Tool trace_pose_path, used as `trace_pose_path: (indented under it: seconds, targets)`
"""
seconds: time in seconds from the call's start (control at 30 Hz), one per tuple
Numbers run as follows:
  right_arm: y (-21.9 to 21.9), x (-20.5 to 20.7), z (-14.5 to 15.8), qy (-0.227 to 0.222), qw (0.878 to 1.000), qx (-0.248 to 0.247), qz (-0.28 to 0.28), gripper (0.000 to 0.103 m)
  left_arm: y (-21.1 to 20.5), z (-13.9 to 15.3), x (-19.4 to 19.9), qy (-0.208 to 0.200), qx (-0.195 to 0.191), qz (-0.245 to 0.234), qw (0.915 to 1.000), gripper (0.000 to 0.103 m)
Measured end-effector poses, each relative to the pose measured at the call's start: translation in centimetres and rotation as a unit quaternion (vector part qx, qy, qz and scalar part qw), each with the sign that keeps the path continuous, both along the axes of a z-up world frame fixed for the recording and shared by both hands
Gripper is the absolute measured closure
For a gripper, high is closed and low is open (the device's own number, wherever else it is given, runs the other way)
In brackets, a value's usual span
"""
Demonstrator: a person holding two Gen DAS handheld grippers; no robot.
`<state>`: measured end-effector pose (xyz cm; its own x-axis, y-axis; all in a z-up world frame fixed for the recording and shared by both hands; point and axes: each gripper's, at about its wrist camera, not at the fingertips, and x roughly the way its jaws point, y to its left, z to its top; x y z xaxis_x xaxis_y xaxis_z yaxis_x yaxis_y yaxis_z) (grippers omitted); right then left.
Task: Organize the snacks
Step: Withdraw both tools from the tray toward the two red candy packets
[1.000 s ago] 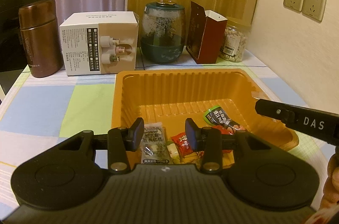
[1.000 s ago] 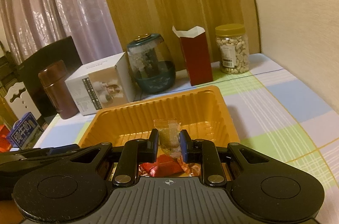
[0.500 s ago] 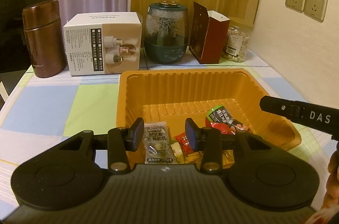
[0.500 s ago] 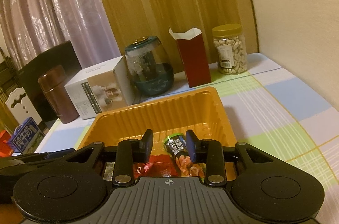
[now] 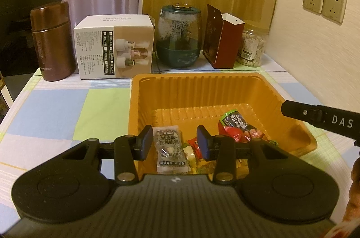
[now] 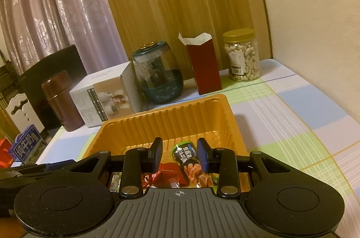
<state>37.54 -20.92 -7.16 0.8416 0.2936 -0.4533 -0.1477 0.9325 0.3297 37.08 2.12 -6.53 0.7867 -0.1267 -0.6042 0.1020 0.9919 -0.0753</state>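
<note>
An orange plastic tray (image 5: 198, 89) sits on the checked tablecloth and holds several snack packets. A clear packet with dark print (image 5: 169, 149), a small red packet (image 5: 195, 144) and a green-and-black packet (image 5: 236, 123) lie in its near half. My left gripper (image 5: 172, 143) is open and empty, above the tray's near edge. My right gripper (image 6: 179, 156) is open and empty, above the tray (image 6: 171, 118) and the green-and-black packet (image 6: 187, 158). Its black finger (image 5: 315, 116) reaches in from the right in the left wrist view.
Along the back stand a brown flask (image 5: 52, 42), a white box (image 5: 114, 46), a dark green glass jar (image 5: 178, 35), an open red carton (image 5: 222, 37) and a jar of nuts (image 5: 252, 46). A wall is on the right. A blue milk carton (image 6: 27, 148) is off to the left.
My right gripper has opened and let go of the clear packet that it held a second ago. Both grippers have drawn back and up a little from the tray.
</note>
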Motion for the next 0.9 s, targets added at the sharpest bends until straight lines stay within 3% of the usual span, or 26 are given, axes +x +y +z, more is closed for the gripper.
trace_pose_path:
  seconds: [0.23,0.67,0.73,0.8,0.9]
  targets:
    - [-0.5,-1.5,0.2,-0.005,1.0,0.0,-0.005,0.068,0.1,0.2,-2.3,0.003,-0.002,-0.001,1.0,0.064]
    - [-2.4,-8.1,1.2,-0.005,1.0,0.002,-0.017,0.068,0.4,-0.1,-9.2,0.015,-0.011,-0.003,0.9998,0.061]
    - [-2.6,-9.4,1.1,0.001,1.0,0.0,-0.019,0.066,0.4,0.0,-10.3,0.014,-0.011,-0.004,0.9998,0.061]
    - [-2.7,-10.6,0.9,0.006,1.0,0.0,-0.02,0.055,0.5,0.0,-11.4,0.015,-0.011,-0.006,0.9998,0.06]
    - [-3.1,-12.7,0.7,0.009,1.0,-0.001,-0.024,0.049,0.5,0.1,-12.9,0.017,-0.011,-0.007,0.9998,0.059]
